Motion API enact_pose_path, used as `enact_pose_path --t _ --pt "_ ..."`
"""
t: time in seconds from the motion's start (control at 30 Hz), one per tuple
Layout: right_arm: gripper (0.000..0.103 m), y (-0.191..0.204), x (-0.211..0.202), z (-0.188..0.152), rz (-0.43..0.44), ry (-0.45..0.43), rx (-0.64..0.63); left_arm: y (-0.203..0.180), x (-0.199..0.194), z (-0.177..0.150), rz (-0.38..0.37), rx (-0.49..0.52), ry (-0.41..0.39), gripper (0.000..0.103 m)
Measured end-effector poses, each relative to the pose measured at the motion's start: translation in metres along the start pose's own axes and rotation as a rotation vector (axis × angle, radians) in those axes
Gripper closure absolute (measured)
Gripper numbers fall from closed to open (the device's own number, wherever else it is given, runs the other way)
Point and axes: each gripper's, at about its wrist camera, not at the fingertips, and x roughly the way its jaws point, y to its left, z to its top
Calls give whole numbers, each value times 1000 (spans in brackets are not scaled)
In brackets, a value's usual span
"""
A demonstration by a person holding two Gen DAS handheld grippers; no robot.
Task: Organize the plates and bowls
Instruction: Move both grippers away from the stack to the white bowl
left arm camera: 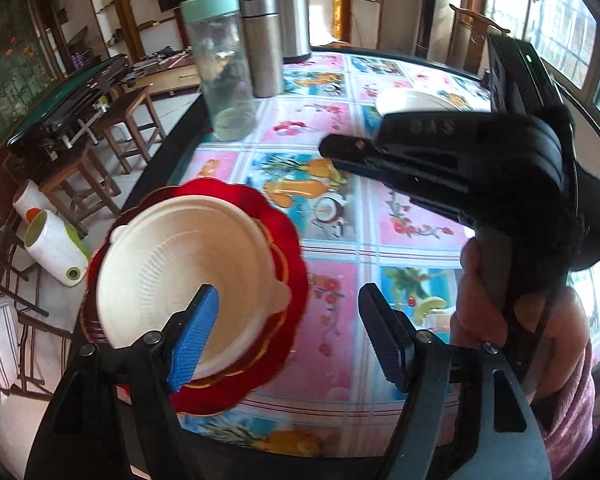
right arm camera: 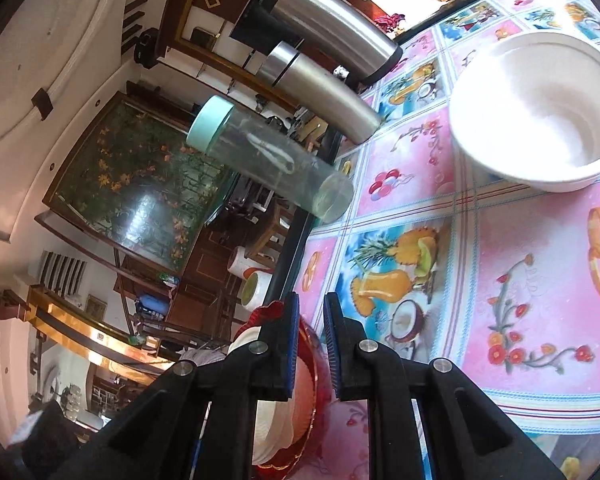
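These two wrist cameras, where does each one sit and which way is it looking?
Left wrist: rides on the left hand-held gripper, looking along its open fingers over the white bowl nested on the red plate; the right hand-held gripper and the person's hand show.
Right wrist: rides on the right hand-held gripper, rolled sideways, facing the tablecloth and second white bowl.
Shared: red plate, both white bowls, clear jar, steel flask.
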Motion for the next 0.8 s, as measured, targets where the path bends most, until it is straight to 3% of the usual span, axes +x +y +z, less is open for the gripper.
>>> enact_pose_path --t 0.2,0.6,0.8 --pt "88 -33 -38 23 -57 -61 36 -35 18 -6 -76 42 67 31" --pt "87 -117 -155 51 -233 -225 110 -88 42 -11 -187 68 167 31" --pt "87 -157 -221 64 -304 -333 156 -142 56 -4 -248 150 207 31"
